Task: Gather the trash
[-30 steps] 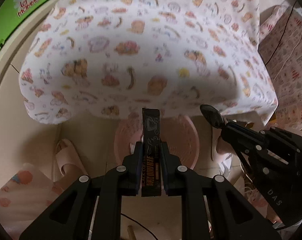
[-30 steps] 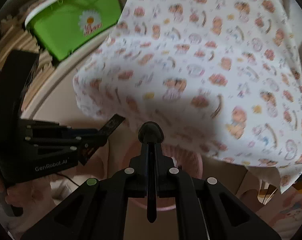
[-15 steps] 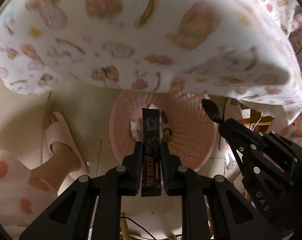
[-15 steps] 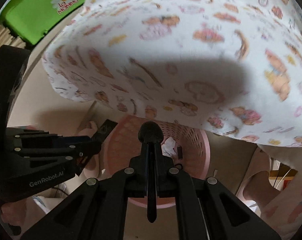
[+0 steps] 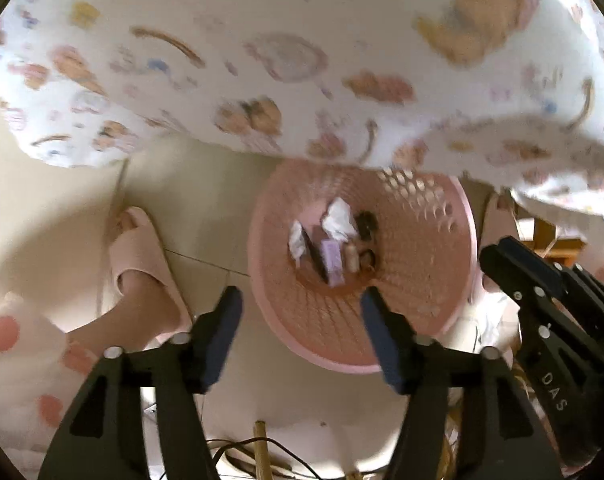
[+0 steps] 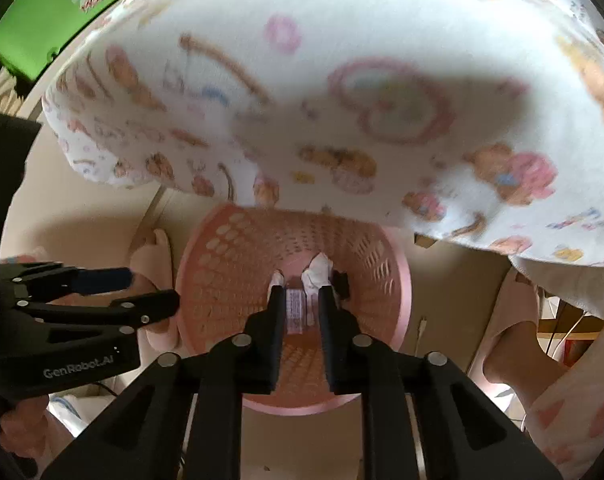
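Observation:
A pink perforated waste basket (image 5: 434,248) stands on the floor under a table's printed cloth; it also shows in the right wrist view (image 6: 230,264). Inside lie white crumpled tissues (image 5: 340,218), a dark sachet (image 5: 316,254), a small lilac packet (image 5: 332,256) and other small bits. My left gripper (image 5: 300,304) is open and empty above the basket's near rim. My right gripper (image 6: 300,300) is open and empty over the basket, and it shows at the right of the left wrist view (image 5: 542,292).
A white cloth with cartoon prints (image 5: 302,60) hangs over the basket's far side. The person's feet in pink slippers (image 5: 142,256) stand left and right of the basket. A green box (image 6: 54,12) sits at top left. Cables (image 5: 238,448) lie on the floor.
My left gripper has opened and the dark sachet it held now lies in the basket. My right gripper has opened and the dark spoon-like piece is gone from it. Both moved closer over the basket.

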Available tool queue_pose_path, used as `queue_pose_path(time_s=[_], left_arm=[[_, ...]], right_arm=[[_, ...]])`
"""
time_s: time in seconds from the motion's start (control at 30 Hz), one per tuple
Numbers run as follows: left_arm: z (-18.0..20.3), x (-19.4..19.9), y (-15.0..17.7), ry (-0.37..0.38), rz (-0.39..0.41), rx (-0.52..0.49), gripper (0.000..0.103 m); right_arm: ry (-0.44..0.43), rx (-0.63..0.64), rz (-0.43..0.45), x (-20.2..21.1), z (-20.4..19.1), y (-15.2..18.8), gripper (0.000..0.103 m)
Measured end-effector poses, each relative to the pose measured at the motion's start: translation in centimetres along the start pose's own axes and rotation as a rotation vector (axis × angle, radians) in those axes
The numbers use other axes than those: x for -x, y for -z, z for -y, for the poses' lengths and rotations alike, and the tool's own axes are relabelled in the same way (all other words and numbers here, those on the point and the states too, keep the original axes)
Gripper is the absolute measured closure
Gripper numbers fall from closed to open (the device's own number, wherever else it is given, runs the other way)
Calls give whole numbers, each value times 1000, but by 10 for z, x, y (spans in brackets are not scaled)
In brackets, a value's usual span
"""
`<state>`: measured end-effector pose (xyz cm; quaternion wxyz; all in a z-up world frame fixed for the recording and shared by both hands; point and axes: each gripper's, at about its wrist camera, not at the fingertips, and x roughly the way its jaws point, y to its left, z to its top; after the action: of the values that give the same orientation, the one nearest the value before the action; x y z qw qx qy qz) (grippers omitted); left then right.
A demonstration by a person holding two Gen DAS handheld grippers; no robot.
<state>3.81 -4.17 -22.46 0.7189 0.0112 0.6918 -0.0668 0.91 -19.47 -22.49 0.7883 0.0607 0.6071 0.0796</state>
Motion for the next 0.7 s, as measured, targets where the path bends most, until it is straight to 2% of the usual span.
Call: queue_pose_path(time_s=[0.07,0.13,0.2,0.27,0.37,0.43,0.47,0.53,0.57,0.6,0.7], left_arm=[[-1,7,-2,5,16,9,35],[1,10,-3,5,26,-10,27],[3,9,-4,-10,21,-18,25],[4,14,-4,-44,48,-27,25],[13,33,-3,-100,135,-91,23],[14,44,-3,-101,177,-98,22],[13,50,-3,-90,195,-94,21],[11,61,-3,-67,230,-87,18],[10,67,-4,-62,255,-82,13],[9,73,-3,-64,283,-78,7],[7,90,-3,-87,363,-75,2]], right_arm=[[2,-12,12,5,3,-2,82],[4,-23,13,8,5,-3,67],[25,-21,8,5,5,-2,58],[45,-14,1,4,3,-1,58],[47,-3,22,11,2,-2,57],[40,-5,38,18,3,-4,47],[37,-9,44,21,4,-5,45],[42,-20,72,31,6,-7,45],[53,-20,86,36,6,-9,45],[62,-22,105,42,8,-11,45],[72,-57,166,59,12,-16,41]])
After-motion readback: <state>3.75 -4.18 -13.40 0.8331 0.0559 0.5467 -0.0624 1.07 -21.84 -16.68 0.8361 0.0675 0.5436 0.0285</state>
